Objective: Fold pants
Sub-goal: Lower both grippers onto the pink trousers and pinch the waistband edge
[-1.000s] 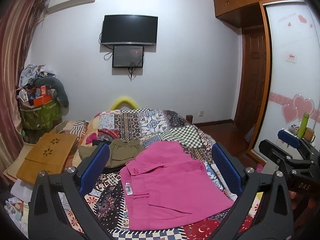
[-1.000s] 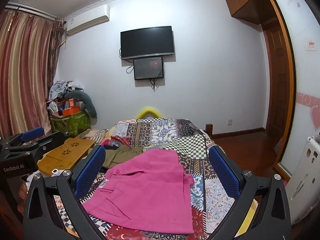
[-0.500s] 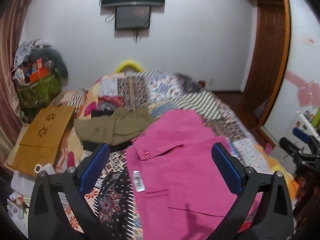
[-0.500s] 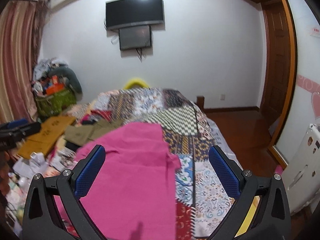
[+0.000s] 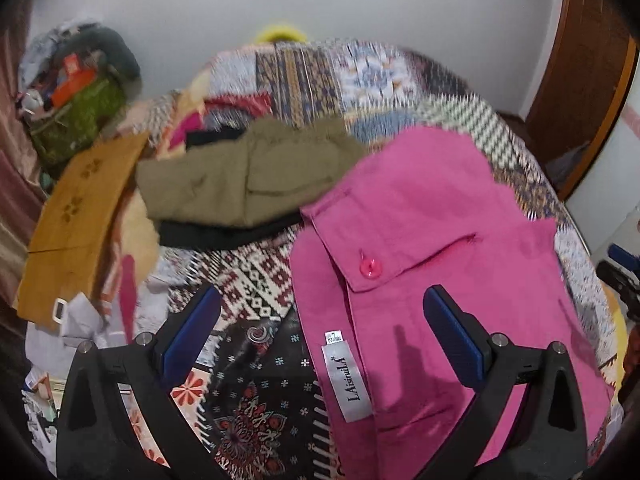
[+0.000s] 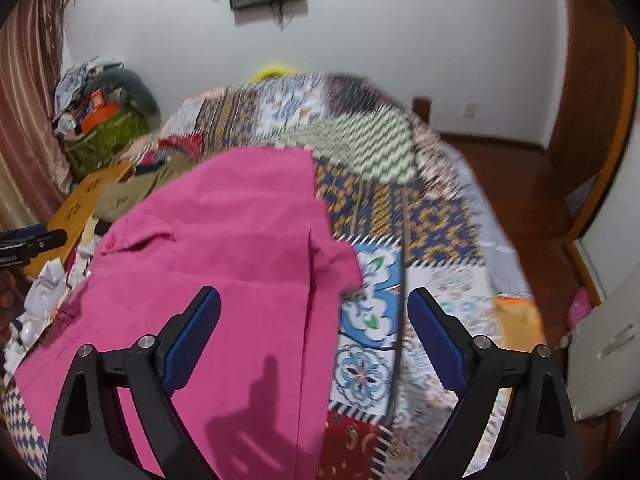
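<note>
Pink pants lie spread on the patchwork bed cover, waistband with a pink button and a white label toward me. My left gripper is open and empty, low over the waistband's left edge. The pants also show in the right wrist view. My right gripper is open and empty, hovering over the pants' right edge, where the fabric bunches.
Folded olive pants on a black garment lie behind the pink ones. A yellow wooden tray and clutter sit at the left. A green bag stands by the curtain. The bed's right edge drops to the wooden floor.
Both grippers have tilted down and moved closer to the pink pants. The pants fill more of each view. Both stay open.
</note>
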